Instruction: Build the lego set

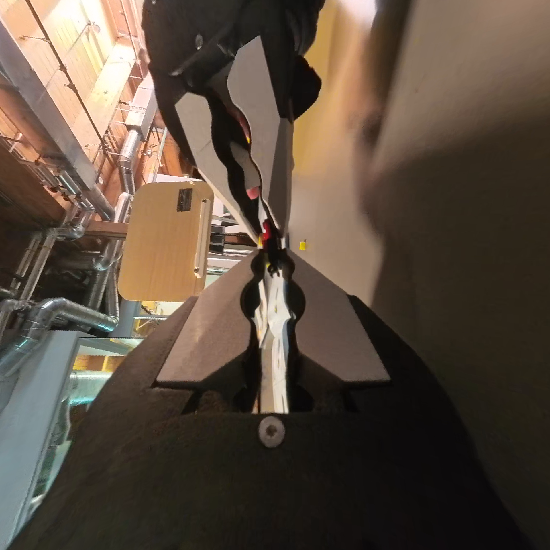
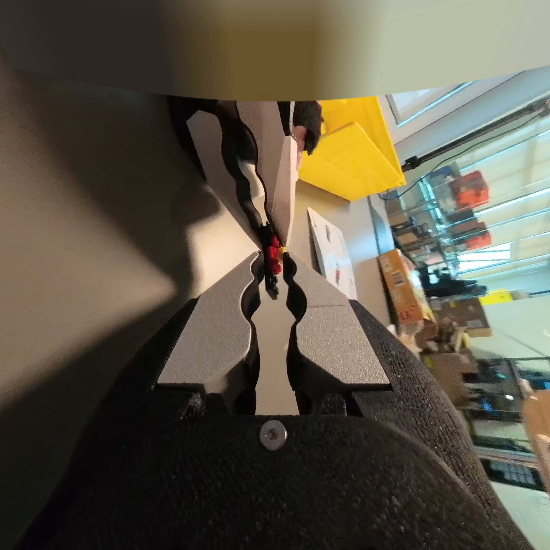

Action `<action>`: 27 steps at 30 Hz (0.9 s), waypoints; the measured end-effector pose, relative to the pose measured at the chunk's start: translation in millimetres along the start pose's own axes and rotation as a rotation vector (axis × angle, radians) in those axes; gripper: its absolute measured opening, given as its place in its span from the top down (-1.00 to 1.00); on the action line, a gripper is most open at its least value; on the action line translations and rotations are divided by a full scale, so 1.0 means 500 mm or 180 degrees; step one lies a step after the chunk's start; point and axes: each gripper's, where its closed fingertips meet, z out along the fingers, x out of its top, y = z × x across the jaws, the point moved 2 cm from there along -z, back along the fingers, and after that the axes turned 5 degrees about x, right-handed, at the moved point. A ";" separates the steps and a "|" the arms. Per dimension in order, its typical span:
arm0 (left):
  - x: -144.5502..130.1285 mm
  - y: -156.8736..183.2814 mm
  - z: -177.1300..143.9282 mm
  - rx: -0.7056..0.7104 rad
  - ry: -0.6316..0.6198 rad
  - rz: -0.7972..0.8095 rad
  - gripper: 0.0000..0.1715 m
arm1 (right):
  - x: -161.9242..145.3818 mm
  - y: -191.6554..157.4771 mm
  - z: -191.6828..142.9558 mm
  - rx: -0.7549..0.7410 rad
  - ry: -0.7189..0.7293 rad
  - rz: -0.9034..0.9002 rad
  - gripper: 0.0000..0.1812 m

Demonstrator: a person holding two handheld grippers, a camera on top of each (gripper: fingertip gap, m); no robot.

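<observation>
A small lego assembly [image 1: 269, 238] of red, black and yellow pieces is held in the air between my two grippers, which meet tip to tip. In the left wrist view my left gripper [image 1: 273, 255] is shut on the assembly's black end. The right gripper comes in from above, closed on the red part. In the right wrist view the assembly [image 2: 272, 262] sits between the tips of my right gripper [image 2: 271, 254], with a black strip reaching back into the gap. The left gripper [image 2: 272, 238] pinches the far end. A gloved hand [image 1: 226, 59] holds the right gripper.
A loose yellow brick [image 1: 302, 245] lies on the pale table [image 1: 327, 193]. A white instruction sheet [image 2: 333, 253], a yellow bin [image 2: 351, 148] and a cardboard lego box [image 2: 401, 288] lie on the table. A wooden chair back [image 1: 166, 241] stands beyond it. The tips of both grippers are at nearly the same place.
</observation>
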 end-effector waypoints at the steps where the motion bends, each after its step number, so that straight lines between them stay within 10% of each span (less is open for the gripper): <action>1: 0.001 0.003 0.000 -0.0042 0.0003 -0.0022 0.89 | -0.002 -0.002 0.001 0.0071 0.0018 0.0085 0.89; 27: 0.013 0.078 -0.001 -0.1120 -0.0021 -0.0779 0.86 | -0.049 -0.060 0.024 0.1076 -0.0032 0.1173 0.89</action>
